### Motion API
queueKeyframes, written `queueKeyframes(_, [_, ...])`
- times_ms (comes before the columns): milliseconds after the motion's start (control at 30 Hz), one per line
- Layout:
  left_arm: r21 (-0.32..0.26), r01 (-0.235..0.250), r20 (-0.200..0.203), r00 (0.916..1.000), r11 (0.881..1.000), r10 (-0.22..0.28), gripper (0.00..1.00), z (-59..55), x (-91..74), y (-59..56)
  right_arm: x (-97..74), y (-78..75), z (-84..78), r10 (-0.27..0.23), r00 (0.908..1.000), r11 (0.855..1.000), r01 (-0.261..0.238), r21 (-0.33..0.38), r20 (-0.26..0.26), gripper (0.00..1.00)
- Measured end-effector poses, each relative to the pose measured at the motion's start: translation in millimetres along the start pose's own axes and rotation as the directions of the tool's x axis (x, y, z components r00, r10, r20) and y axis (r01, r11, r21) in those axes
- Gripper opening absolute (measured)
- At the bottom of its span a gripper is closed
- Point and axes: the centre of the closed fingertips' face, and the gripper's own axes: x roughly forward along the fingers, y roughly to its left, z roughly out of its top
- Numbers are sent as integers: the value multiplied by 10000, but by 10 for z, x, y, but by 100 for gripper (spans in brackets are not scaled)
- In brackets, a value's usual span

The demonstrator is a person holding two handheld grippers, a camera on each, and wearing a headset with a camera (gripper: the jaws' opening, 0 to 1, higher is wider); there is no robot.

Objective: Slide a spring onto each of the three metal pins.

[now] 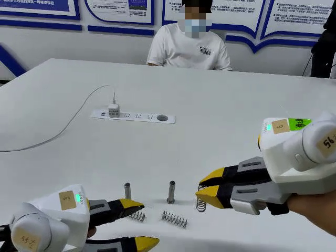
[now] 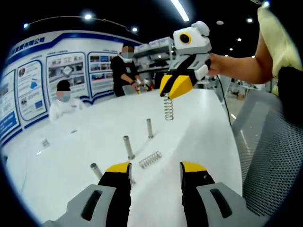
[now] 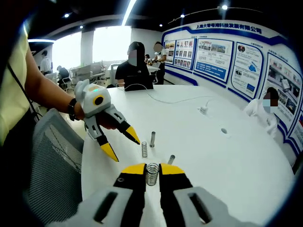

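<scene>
Three upright metal pins stand in a row on the white table: the nearest (image 2: 96, 169), the middle (image 2: 128, 146) and the far one (image 2: 149, 127). In the head view I see the left pin (image 1: 127, 190) and the middle pin (image 1: 171, 191). My right gripper (image 1: 201, 192) is shut on a spring (image 1: 201, 202), which hangs upright just beside the far pin. My left gripper (image 1: 140, 223) is open and holds nothing, low over the table. A loose spring (image 1: 174, 219) lies in front of the pins. Another spring (image 1: 138, 215) lies at the left gripper's upper fingertip.
A white power strip (image 1: 133, 115) with a plugged charger and a grey cable (image 1: 63, 128) lies mid-table. A person in a white shirt (image 1: 188, 47) sits at the far side. A mesh chair (image 2: 265, 156) stands at the near edge.
</scene>
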Motion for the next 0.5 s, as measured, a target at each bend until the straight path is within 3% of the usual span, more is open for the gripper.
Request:
queueKeyframes(300, [-330, -667, -101, 9977, 9972, 664, 46, -122, -144, 167, -124, -304, 41, -664, 9976, 9976, 660, 199, 171, 11])
queueKeyframes(500, [-549, -1024, -172, 9947, 9932, 1016, 50, -186, -207, 253, -159, -591, 50, -1385, 9898, 9894, 1368, 494, 327, 11])
